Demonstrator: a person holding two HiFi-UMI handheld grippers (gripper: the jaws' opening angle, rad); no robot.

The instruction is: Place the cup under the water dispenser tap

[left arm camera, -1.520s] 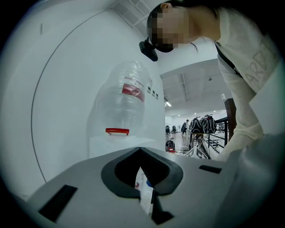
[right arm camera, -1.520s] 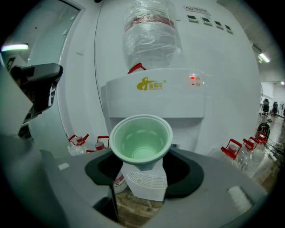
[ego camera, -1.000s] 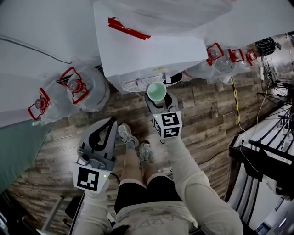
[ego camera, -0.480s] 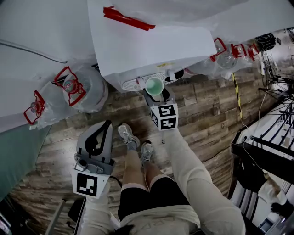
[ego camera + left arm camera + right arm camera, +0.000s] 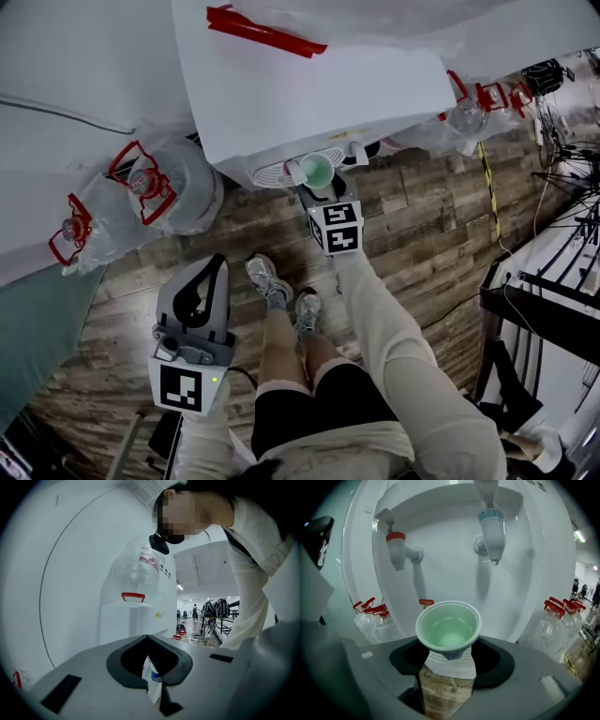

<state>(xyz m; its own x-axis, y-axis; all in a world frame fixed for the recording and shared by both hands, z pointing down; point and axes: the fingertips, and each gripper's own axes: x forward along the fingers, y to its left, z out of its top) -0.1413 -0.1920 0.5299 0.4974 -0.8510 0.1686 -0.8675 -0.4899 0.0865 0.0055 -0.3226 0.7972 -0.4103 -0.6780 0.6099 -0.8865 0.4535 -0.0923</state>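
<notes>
Right gripper [image 5: 449, 649] grips green cup [image 5: 448, 629] upright, low between red tap [image 5: 397, 550] and blue tap [image 5: 491, 529]; left gripper [image 5: 150, 679] clenched, empty

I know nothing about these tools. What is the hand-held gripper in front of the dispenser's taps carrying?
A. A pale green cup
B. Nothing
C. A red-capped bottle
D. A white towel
A: the right hand-held gripper has its jaws closed around a pale green cup, held open side up below the red tap and the blue tap.
</notes>
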